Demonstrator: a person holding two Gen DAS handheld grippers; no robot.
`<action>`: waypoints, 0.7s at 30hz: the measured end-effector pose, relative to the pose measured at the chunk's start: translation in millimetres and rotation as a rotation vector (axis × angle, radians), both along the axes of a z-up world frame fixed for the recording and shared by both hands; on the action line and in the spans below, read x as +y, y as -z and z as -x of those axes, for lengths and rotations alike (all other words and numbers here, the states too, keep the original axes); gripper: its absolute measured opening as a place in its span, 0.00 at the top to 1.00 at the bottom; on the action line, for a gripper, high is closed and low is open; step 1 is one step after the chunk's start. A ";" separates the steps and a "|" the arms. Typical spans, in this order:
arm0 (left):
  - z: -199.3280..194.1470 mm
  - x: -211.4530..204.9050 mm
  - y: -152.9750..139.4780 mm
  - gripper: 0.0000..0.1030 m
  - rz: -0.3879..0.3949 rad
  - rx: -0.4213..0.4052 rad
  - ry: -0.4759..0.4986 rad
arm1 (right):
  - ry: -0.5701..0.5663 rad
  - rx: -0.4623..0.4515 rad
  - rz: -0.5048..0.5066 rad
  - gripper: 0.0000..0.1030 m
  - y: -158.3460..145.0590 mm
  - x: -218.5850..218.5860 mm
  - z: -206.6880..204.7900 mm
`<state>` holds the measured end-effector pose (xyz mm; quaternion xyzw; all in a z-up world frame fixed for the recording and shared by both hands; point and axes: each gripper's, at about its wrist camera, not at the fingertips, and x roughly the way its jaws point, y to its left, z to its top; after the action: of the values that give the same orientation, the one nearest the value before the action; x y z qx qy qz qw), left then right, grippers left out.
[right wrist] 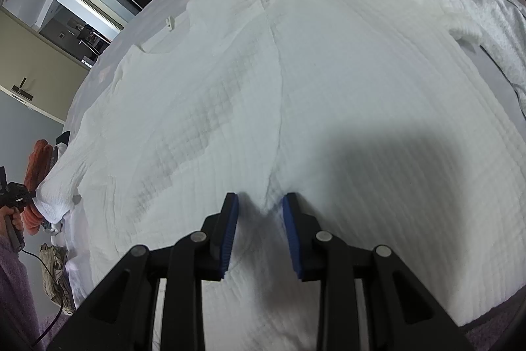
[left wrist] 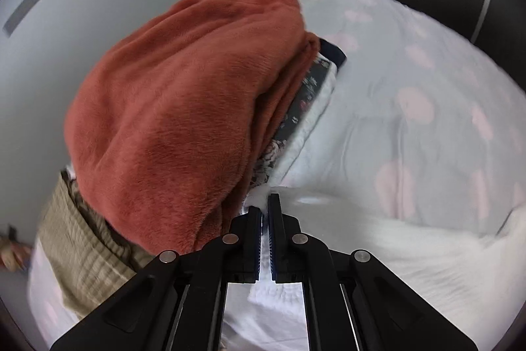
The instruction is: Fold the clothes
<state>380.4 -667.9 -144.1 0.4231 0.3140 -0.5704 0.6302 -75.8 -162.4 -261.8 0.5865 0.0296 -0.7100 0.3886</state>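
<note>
Your left gripper (left wrist: pixel 265 206) is clamped on the sleeve end of the white garment (right wrist: pixel 296 87), which lies spread across the bed (left wrist: pixel 427 107). Your right gripper (right wrist: pixel 259 203) stands apart, straddling a pinched ridge. The fabric looks soft, light and limp; take it by hems and seams.

Left wrist view: camera rides just behind the left gripper (left wrist: pixel 265 206), angled steeply down and close over the bed (left wrist: pixel 411 120), with a stack of folded clothes (left wrist: pixel 184 120) on its left. Right wrist view: camera sits behind the right gripper (right wrist: pixel 259 203), angled steeply down and close to the white garment (right wrist: pixel 296 87). Shared: the garment's sleeve, the stack (right wrist: pixel 37 160) and the left gripper (right wrist: pixel 33 196) at far left.
</note>
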 end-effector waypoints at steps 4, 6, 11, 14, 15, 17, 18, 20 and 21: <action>2.0 3.4 17.6 0.93 -0.060 -0.037 0.012 | 0.000 -0.002 0.006 0.71 -0.8 0.4 1.8; 2.0 6.0 24.8 0.93 -0.094 -0.061 0.015 | 0.002 -0.005 0.008 0.71 -1.1 0.2 2.3; -5.1 16.5 12.4 0.78 -0.098 0.026 0.044 | 0.000 -0.002 0.010 0.71 -2.1 0.2 0.8; -7.4 24.8 -1.4 0.52 -0.090 0.095 0.059 | 0.000 -0.003 0.016 0.71 -3.3 1.4 0.3; -6.0 28.2 -6.2 0.52 -0.086 0.106 0.061 | -0.001 -0.003 0.017 0.71 -3.9 2.5 0.0; -3.9 33.1 -15.3 0.51 -0.091 0.132 0.063 | -0.002 -0.001 0.020 0.71 -5.3 3.6 -0.8; -3.4 33.9 -18.8 0.49 -0.112 0.162 0.059 | -0.002 0.001 0.021 0.71 -6.1 4.0 -1.2; -3.5 35.2 -24.5 0.48 -0.147 0.220 0.044 | -0.003 0.005 0.026 0.71 -7.8 5.5 -2.2; -4.6 37.5 -27.3 0.47 -0.153 0.244 0.036 | -0.003 0.007 0.030 0.71 -8.9 6.8 -2.6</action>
<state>385.0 -630.4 -116.8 0.4030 0.4231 -0.6031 0.5430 -73.2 -155.6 -252.9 0.5782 0.0210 -0.7118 0.3983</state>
